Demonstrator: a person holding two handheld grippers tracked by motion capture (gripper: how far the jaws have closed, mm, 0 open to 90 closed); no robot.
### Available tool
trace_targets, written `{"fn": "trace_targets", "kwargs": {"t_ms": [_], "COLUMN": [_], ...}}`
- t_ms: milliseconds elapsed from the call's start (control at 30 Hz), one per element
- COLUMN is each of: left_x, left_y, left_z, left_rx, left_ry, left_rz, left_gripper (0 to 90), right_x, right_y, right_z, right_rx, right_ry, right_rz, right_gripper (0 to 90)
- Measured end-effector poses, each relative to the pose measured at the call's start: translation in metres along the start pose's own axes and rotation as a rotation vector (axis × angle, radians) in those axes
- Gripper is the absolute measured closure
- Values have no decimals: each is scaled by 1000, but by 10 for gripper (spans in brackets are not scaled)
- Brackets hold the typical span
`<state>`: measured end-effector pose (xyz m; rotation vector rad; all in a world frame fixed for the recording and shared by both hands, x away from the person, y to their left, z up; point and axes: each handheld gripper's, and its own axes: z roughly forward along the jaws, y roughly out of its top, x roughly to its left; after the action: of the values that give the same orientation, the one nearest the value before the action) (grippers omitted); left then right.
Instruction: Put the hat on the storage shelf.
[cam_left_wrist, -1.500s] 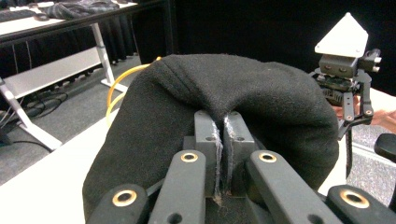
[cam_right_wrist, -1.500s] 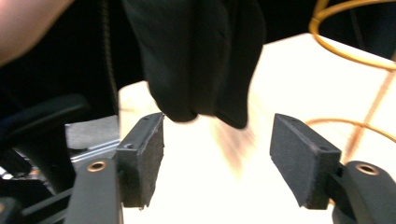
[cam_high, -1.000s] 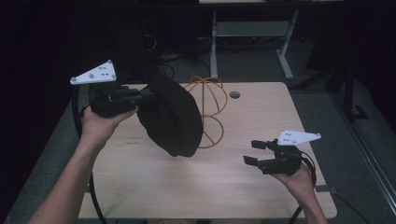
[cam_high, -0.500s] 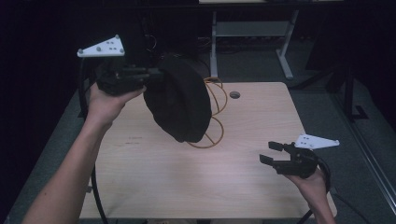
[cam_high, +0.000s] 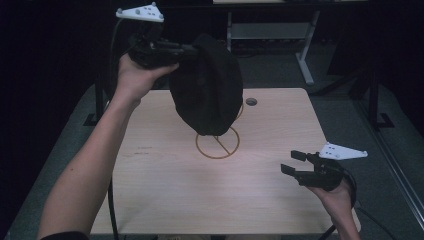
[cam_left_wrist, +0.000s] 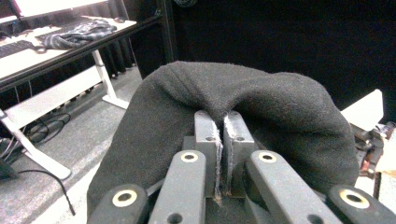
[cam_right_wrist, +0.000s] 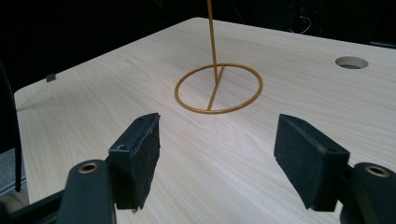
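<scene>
A black knitted hat (cam_high: 207, 85) hangs in the air over the far middle of the wooden table (cam_high: 165, 190). My left gripper (cam_high: 192, 50) is shut on its upper edge. In the left gripper view the pads (cam_left_wrist: 208, 135) pinch a fold of the hat (cam_left_wrist: 261, 107). Under the hat stands a gold wire stand (cam_high: 217, 145); its ring base shows and the hat hides its top. My right gripper (cam_high: 290, 161) hovers open and empty near the table's right front, its jaws wide apart. It (cam_right_wrist: 217, 144) points at the stand's ring and upright rod (cam_right_wrist: 218, 88).
A round cable hole (cam_high: 251, 101) lies in the table beyond the stand, also seen as the hole (cam_right_wrist: 351, 62). A white desk frame (cam_high: 300, 40) stands on the floor behind the table. Another desk with a keyboard (cam_left_wrist: 18, 46) is at the left.
My left hand has lifted the hat up and away from the stand, baring the ring base. The right gripper shifted slightly to the right, then stayed, still open.
</scene>
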<state>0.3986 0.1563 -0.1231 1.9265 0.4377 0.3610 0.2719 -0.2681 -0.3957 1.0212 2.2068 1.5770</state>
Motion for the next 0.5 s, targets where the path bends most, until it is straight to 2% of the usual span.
{"fn": "trace_targets", "kwargs": {"t_ms": [233,500], "left_x": [10,21], "left_y": [6,3], "left_z": [25,61], "left_rx": [27,70], "left_ry": [9,14], "left_rz": [-17,-53], "left_gripper": [866,866], "right_x": [1,-4], "right_y": [-2,-7], "right_z": [1,0], "right_rx": [1,-19], "right_ry": [6,12], "right_rz": [-2,28], "right_gripper": [307,305]}}
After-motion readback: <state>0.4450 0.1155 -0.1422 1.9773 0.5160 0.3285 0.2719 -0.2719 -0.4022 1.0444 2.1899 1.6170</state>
